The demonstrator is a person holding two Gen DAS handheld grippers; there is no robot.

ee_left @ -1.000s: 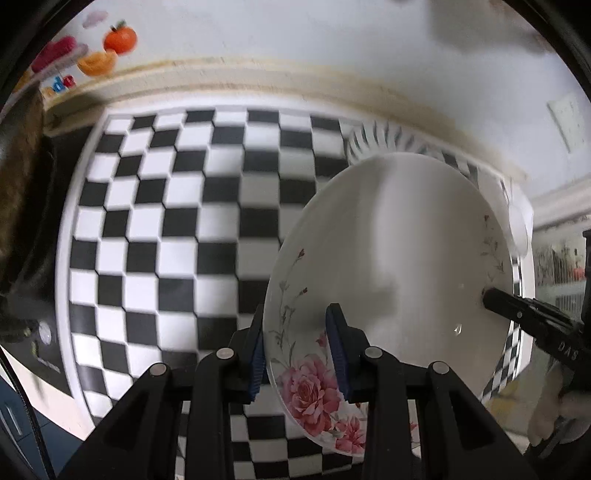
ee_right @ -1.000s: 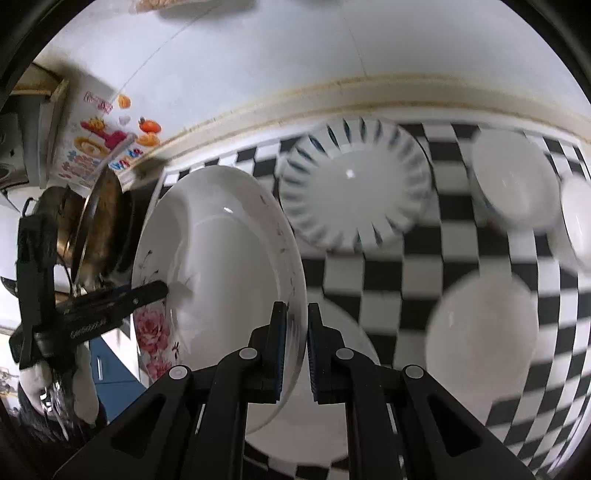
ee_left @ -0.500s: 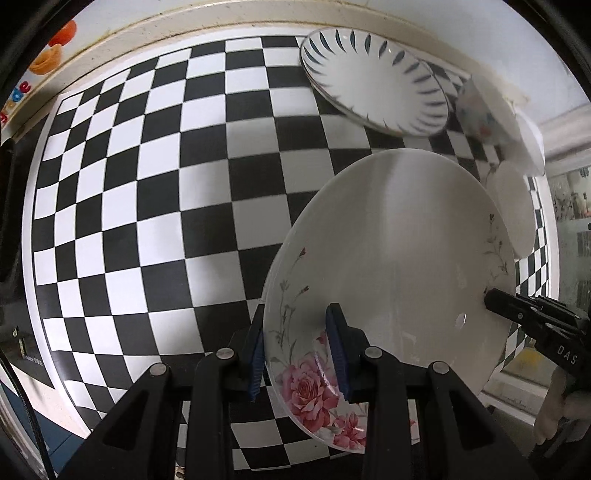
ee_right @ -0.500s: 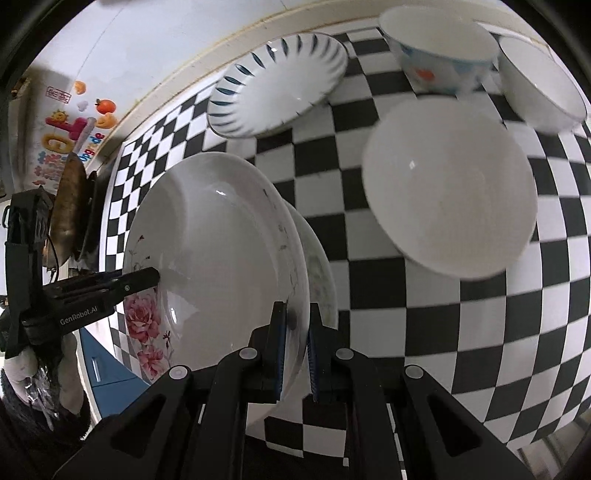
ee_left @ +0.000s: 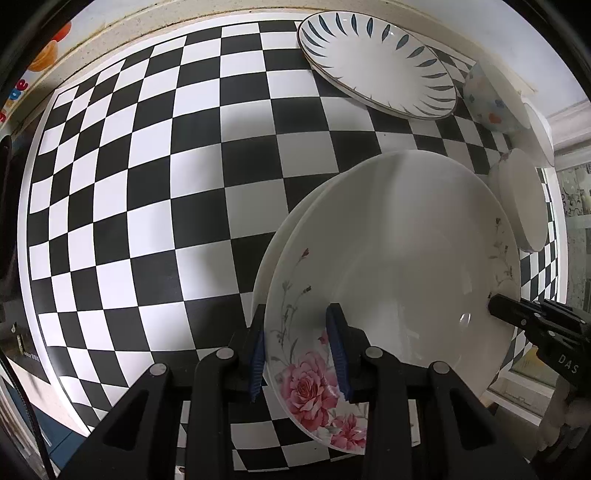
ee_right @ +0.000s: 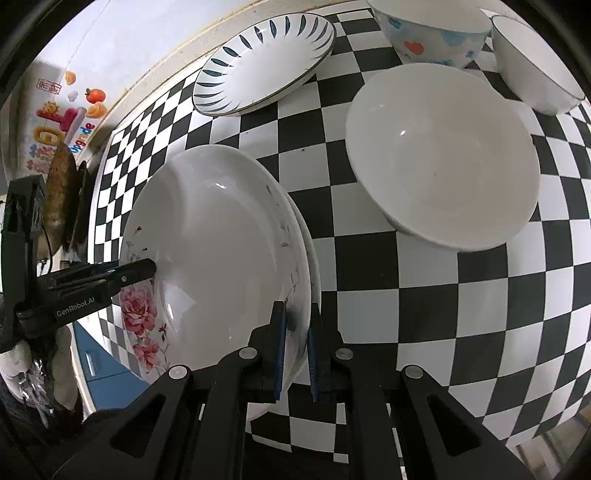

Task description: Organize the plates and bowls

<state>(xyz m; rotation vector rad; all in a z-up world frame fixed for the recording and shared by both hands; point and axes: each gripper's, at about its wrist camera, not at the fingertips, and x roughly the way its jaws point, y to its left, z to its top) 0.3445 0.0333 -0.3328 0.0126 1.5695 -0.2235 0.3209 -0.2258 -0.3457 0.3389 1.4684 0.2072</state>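
Note:
A white deep plate with pink roses (ee_left: 399,288) is held by both grippers just over a second white plate (ee_left: 291,229) on the checkered table. My left gripper (ee_left: 297,350) is shut on the rose plate's near rim. My right gripper (ee_right: 295,341) is shut on the opposite rim of the rose plate (ee_right: 214,251); it shows as a black finger in the left wrist view (ee_left: 517,314). The lower plate's edge (ee_right: 312,258) shows just beyond it.
A blue-leaf plate (ee_left: 376,62) (ee_right: 266,62) lies at the back. A large white bowl (ee_right: 443,155), a bowl with coloured hearts (ee_right: 432,29) and another white bowl (ee_right: 535,62) stand to the right. The checkered table (ee_left: 147,184) ends at a wall behind.
Both grippers tilted down and lowered the rose plate from a raised, tilted pose to just above the lower white plate. Both grips stayed shut.

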